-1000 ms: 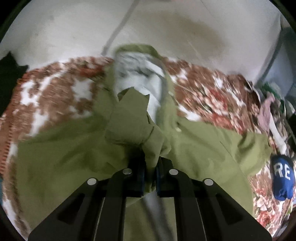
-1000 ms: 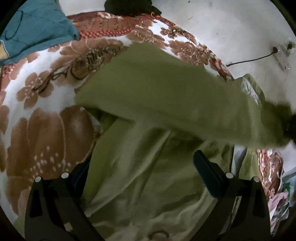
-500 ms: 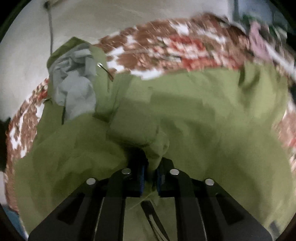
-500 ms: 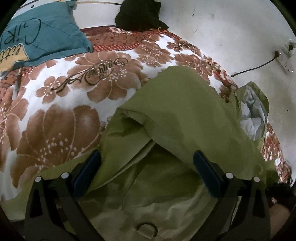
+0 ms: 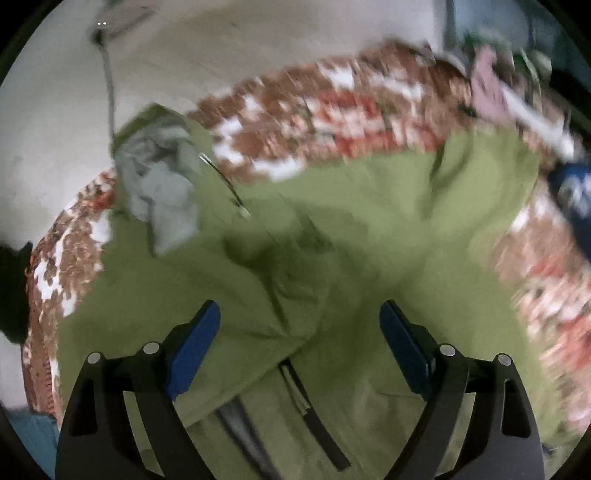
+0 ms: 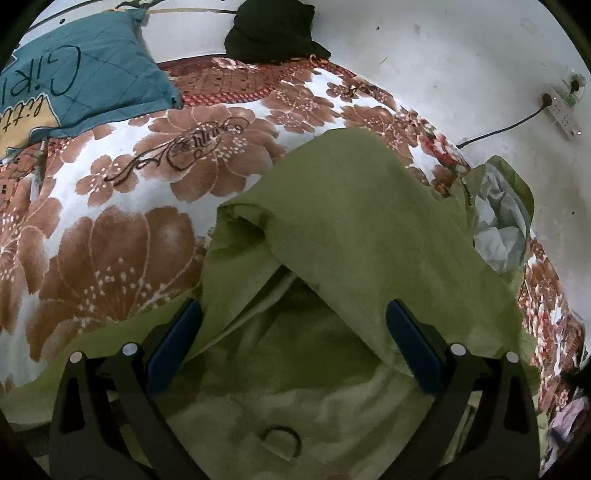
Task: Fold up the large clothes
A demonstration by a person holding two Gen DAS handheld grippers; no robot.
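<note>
A large olive-green jacket point(image 5: 369, 229) with a grey-lined hood point(image 5: 162, 192) lies spread on a floral blanket point(image 5: 332, 107). My left gripper point(image 5: 299, 332) is open and empty just above the jacket's middle, where a sleeve lies folded across the body. In the right wrist view the same jacket point(image 6: 351, 221) shows with a sleeve folded over its body and the hood point(image 6: 498, 221) at the far right. My right gripper point(image 6: 293, 336) is open and empty above the jacket's lower part.
A teal pillow point(image 6: 81, 81) and a black garment point(image 6: 273, 33) lie at the blanket's far end. A power strip point(image 6: 561, 107) with a cable hangs on the white wall. A navy garment point(image 5: 576, 195) and a pile of clothes point(image 5: 495, 88) lie to the right.
My left gripper was shut on the green sleeve end and has now opened and let it go onto the jacket. The sleeve has swung across the body. My right gripper stayed open.
</note>
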